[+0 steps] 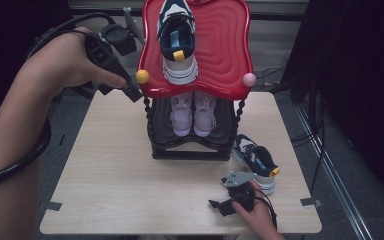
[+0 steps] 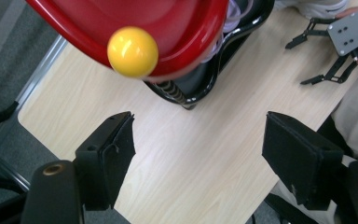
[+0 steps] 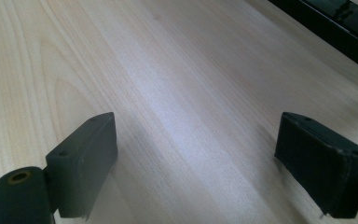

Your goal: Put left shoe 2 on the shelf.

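Black L tongs (image 2: 198,154) wide apart, empty | R tongs (image 3: 196,163) wide apart, empty, over table (image 3: 168,70)

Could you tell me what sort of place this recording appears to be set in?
Probably a staged recording setup indoors, not a home: a plain wooden table bears a two-tier shoe rack with sneakers, dark curtains hang behind, and loose cables trail across the grey floor.

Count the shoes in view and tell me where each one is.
4. One navy-and-white sneaker lies on the red top tray; two pale pink sneakers sit side by side on the black lower shelf; another navy-and-white sneaker rests on the table right of the rack. Others may be hidden.
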### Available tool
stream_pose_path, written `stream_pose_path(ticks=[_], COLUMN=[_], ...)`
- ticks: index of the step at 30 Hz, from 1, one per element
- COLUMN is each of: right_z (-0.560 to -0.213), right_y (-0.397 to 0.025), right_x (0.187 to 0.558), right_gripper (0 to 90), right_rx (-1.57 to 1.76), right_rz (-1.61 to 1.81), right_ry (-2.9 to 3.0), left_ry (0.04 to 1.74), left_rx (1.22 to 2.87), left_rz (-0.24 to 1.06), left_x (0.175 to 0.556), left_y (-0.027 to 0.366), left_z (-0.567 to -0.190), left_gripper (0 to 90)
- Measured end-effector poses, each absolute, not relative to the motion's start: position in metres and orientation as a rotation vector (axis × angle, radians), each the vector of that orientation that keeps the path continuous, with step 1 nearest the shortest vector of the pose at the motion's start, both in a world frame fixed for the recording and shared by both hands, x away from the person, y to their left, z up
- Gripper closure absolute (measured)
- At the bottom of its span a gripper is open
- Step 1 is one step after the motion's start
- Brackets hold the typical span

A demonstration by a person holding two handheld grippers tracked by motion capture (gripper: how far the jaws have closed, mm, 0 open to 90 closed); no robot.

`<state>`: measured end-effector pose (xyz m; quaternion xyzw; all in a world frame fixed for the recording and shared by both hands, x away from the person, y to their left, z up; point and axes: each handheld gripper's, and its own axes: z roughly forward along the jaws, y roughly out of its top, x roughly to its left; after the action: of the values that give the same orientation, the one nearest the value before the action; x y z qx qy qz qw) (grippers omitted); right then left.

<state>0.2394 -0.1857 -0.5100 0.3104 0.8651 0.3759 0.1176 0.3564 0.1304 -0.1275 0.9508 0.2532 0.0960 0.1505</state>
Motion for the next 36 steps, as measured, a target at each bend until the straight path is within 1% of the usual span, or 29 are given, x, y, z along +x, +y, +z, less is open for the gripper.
stream_pose_path(ticks=[22, 36], right_z=[-0.510, -0.510], right_y=[-0.186, -0.186], right_x=[0.239, 0.239], right_gripper=[12.2, 12.2], right_rx=[0.908, 0.909], right_rz=[1.100, 1.097], right_ry=[2.535, 2.534], left_ry=[0.765, 0.786], left_rx=[2.765, 2.786], left_rz=[0.173, 0.146], left_x=[0.344, 0.336], left_y=[0.153, 0.164], left_z=[-0.179, -0.215], left_gripper=[25.6, 25.9])
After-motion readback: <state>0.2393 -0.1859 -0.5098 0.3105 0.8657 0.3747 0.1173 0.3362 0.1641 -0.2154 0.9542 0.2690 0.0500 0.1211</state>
